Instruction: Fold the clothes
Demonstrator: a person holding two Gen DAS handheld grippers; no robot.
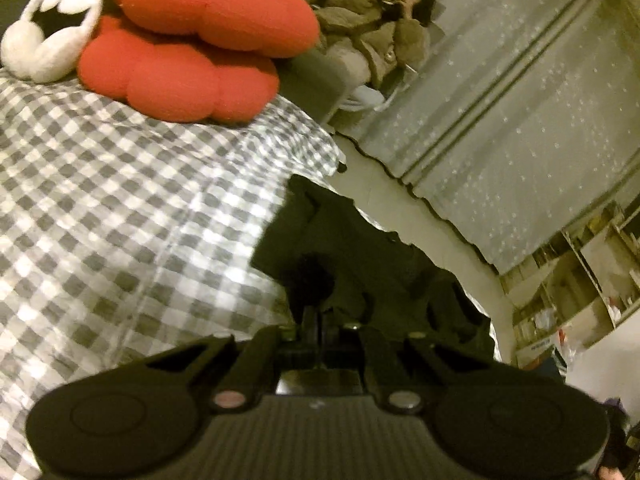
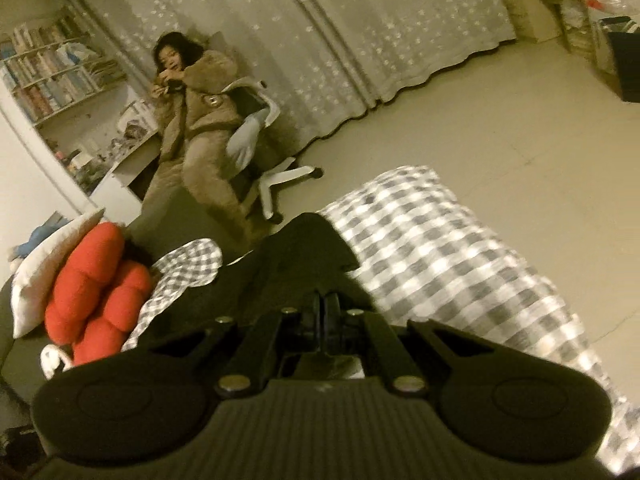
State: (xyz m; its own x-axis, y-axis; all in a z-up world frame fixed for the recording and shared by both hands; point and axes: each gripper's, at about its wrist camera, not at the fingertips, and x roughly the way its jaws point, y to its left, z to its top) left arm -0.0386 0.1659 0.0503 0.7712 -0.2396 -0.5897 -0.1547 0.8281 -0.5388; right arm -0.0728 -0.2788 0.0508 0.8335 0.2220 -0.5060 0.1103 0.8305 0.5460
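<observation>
A dark garment (image 1: 352, 240) hangs lifted over the checked bed sheet (image 1: 120, 200) in the left wrist view. My left gripper (image 1: 318, 316) is shut on its near edge, with the cloth bunched beyond the fingers. The right wrist view shows the same dark garment (image 2: 296, 256) rising in a peak in front of my right gripper (image 2: 323, 306), whose jaws are pressed together on the cloth. The garment's full shape is hidden by folds and dim light.
A red cushion (image 1: 200, 40) and white earmuffs (image 1: 52, 40) lie at the bed's head, with a white pillow (image 2: 48, 268) beside them. A person (image 2: 192, 112) sits in a white chair (image 2: 276, 176) by the curtain (image 2: 360, 32). Bare floor (image 2: 500, 128) lies beyond the bed edge.
</observation>
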